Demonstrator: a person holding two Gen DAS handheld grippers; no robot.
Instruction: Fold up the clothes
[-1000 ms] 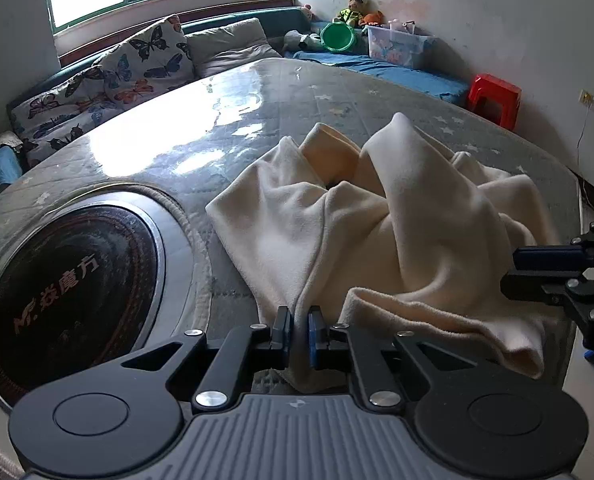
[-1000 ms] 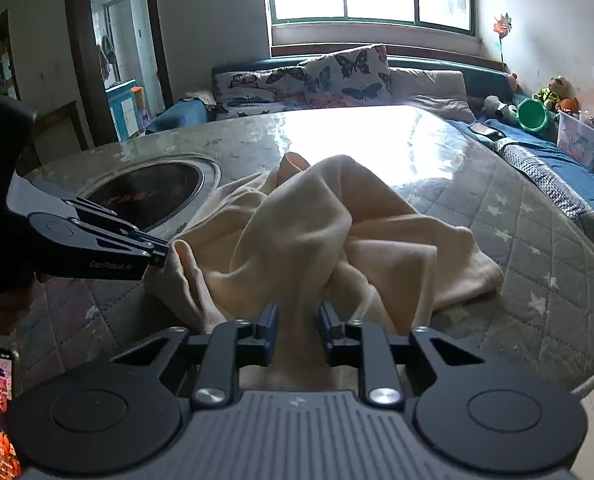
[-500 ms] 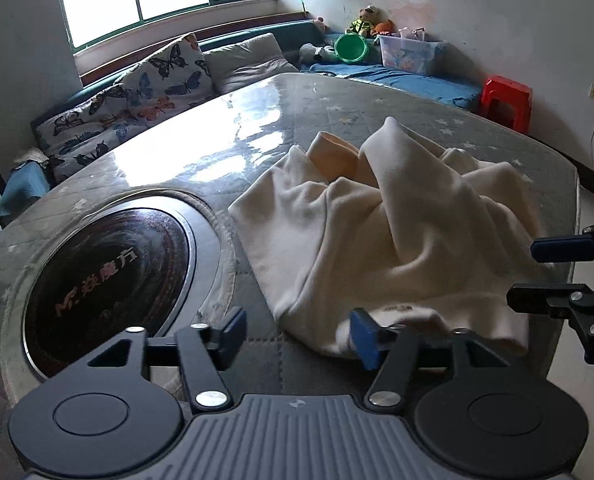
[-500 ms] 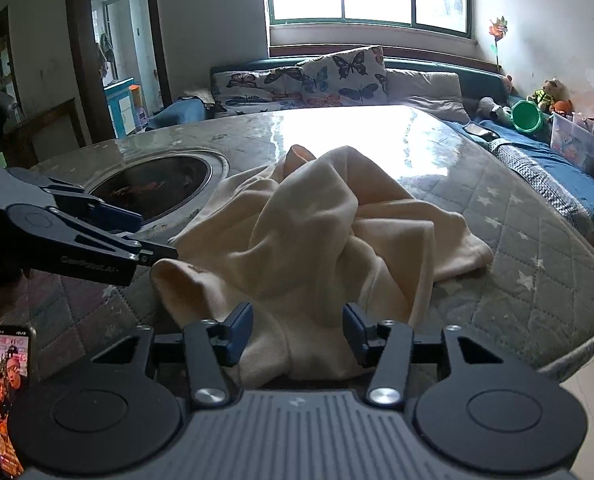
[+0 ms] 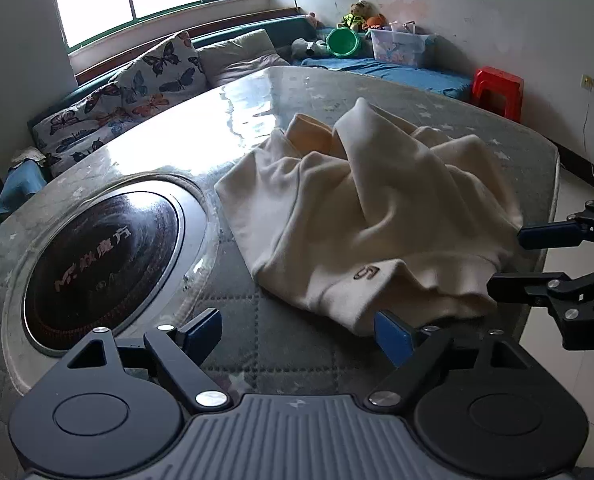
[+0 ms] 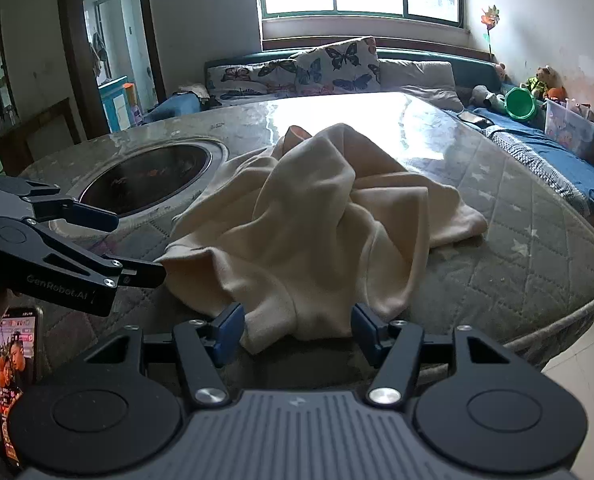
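Your left hand-held gripper (image 5: 299, 336) and right hand-held gripper (image 6: 295, 326) both sit low and level, jaws spread wide, holding nothing. The crumpled cream garment (image 5: 369, 216) lies on the surface (image 5: 257, 344) just ahead, its hem between them.

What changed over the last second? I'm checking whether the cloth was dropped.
Both the left gripper and right gripper opened, releasing the crumpled cream fleece garment, and drew back slightly. The garment settled at the near edge of the grey quilted table, otherwise staying heaped. The round black cooktop is unchanged.
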